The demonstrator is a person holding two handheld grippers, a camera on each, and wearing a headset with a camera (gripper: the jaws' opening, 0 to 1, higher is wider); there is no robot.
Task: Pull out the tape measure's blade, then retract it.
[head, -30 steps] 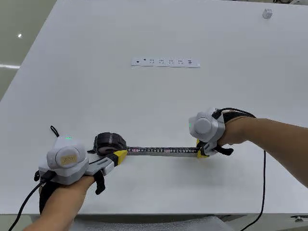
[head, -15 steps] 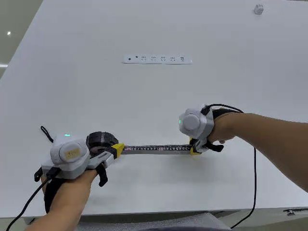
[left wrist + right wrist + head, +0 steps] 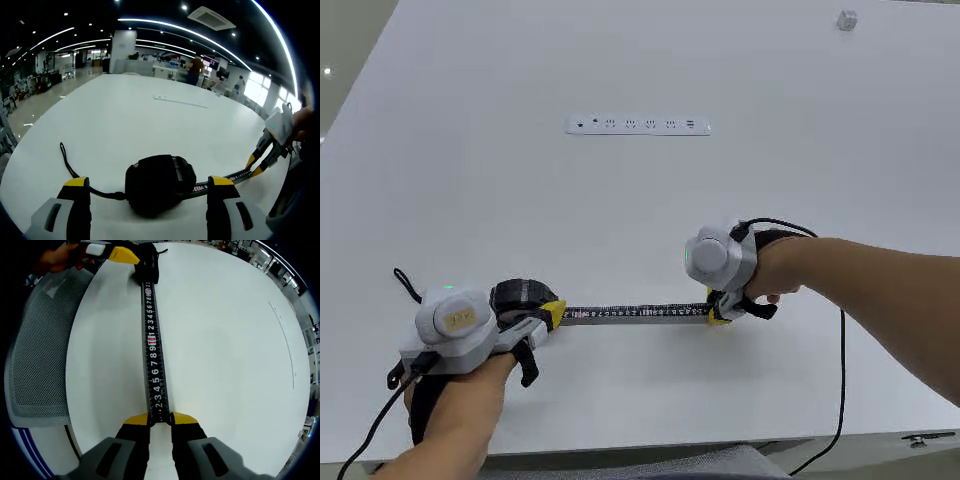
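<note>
With the case [image 3: 159, 182] lying on the table [image 3: 620, 200] between the wide-open jaws of the left gripper [image 3: 147, 181], seemingly untouched by either, and the blade [image 3: 152, 355] tip pinched in the nearly closed right gripper [image 3: 160, 419], the pull is best made straight, level and slowly.

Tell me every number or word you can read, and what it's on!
"2 3 4 5 6 7 8 9", then a red "10": on the tape measure's blade, right gripper view.
Higher numbers on it: too small.
Yellow sticker on the left gripper: blurred.
Power strip: nothing readable.
</note>
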